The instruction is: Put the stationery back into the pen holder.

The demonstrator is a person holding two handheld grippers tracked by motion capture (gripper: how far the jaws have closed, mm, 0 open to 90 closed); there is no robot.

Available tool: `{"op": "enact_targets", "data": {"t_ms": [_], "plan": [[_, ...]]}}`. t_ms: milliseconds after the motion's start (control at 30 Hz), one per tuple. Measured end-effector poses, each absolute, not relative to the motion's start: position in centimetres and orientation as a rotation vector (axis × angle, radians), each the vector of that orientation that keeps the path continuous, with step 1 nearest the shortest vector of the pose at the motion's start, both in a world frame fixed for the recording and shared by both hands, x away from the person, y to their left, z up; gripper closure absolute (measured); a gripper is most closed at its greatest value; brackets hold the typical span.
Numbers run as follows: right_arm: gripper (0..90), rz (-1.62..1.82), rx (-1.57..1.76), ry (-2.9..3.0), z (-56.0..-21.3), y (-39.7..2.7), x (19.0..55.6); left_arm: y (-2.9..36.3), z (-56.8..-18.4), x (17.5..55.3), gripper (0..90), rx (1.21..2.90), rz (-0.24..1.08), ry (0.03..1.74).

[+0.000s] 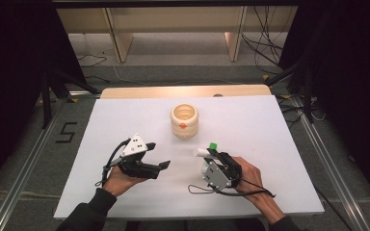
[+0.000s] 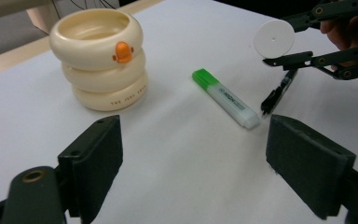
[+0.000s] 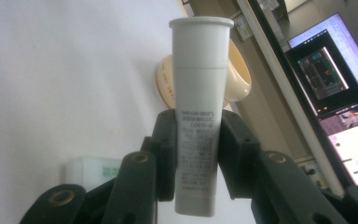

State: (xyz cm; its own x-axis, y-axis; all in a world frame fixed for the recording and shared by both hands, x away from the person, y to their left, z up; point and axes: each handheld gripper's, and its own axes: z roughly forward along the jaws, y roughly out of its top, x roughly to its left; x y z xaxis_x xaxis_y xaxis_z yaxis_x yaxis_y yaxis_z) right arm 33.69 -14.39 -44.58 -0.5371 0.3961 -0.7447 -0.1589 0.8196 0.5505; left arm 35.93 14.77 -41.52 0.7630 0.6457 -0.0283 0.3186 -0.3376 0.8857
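Currently on the worktop (image 1: 125, 120), itemised from my own hands:

1. Right gripper (image 3: 196, 154): fingers (image 3: 235, 149) clamped on a white tube (image 3: 198, 116), pressing its printed body from both sides. The capped end points away from my hand toward the far edge; seen from the left gripper view, the round cap (image 2: 274, 38) faces that camera, lifted off the surface.

2. Left gripper (image 1: 156, 156): fingers (image 2: 93, 163) spread wide, nothing between them. It rests low at the near left, aimed across toward the middle.

3. Green-capped highlighter (image 2: 226, 98): lying flat on the white surface, free of either hand. From my left fingers it sits ahead and a little right, near but not touching. Its long axis runs diagonally, green cap farther and leftward, pale tail end nearer and rightward. In the high view its green cap (image 1: 213, 145) peeks out just beside my right gripper.

4. Cream ringed pot (image 1: 184, 121) with an orange duck bill: upright, open top, past the highlighter toward the far centre, well apart from both hands.

Judgement: my right hand is nearer the highlighter but occupied, so the empty left one is the hand to take it. The wide fingers would need to turn square to that diagonal and close across the barrel's middle.
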Motion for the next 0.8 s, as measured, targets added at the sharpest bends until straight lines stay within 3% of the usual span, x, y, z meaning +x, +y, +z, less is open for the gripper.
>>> {"op": "enact_targets", "data": {"t_ms": [800], "plan": [[69.7,1.236,0.653,2.191,-41.2,-15.2,38.4,16.6,-41.8,34.4,18.0,1.882,0.437,0.749]]}}
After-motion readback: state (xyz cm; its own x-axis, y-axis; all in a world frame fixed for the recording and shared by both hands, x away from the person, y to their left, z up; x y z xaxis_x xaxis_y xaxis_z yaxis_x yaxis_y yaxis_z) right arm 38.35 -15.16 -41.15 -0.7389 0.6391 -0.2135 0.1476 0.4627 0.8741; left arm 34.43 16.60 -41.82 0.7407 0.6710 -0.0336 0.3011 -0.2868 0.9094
